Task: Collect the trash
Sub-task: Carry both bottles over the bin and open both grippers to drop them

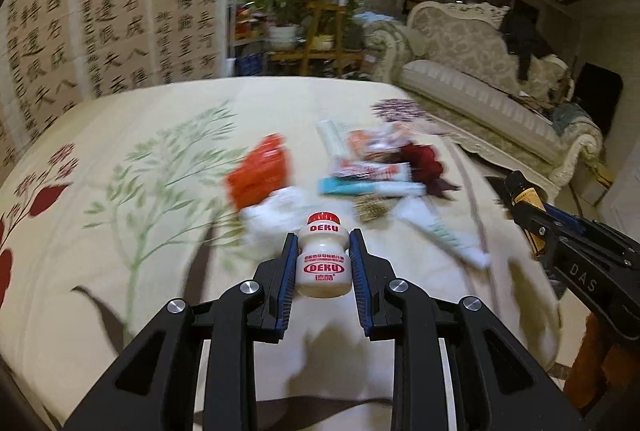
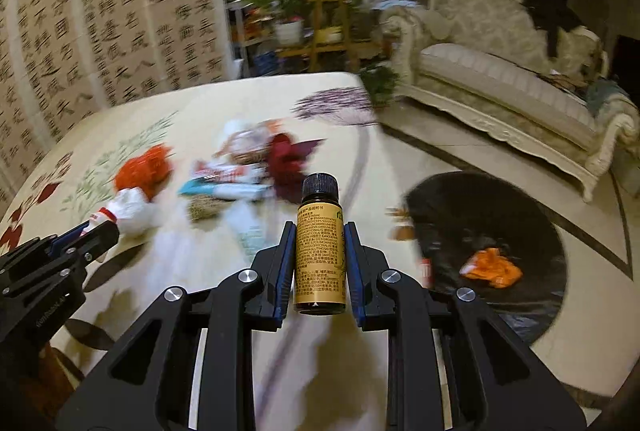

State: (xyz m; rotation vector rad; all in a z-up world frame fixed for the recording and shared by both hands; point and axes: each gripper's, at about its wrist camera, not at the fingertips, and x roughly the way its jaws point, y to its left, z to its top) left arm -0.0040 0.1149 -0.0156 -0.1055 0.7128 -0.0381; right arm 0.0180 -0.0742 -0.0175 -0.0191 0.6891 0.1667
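White bottle: our left tongs (image 1: 323, 263) clench the DEKU bottle (image 1: 323, 258) upright at its waist, clear of the table (image 1: 132, 271).
Litter pile: wrappers (image 1: 368, 171) lie mid-table, uncollected.
Brown bottle: our right tongs (image 2: 320, 263) clamp the amber bottle (image 2: 319, 251) by its label.
Bin bag: black bag (image 2: 500, 231) sits open on the floor, right of the table, likely our drop point.

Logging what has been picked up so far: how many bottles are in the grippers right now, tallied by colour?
White bottle with red cap, in the left gripper: 1
Dark brown bottle with yellow label, in the right gripper: 1
Total: 2
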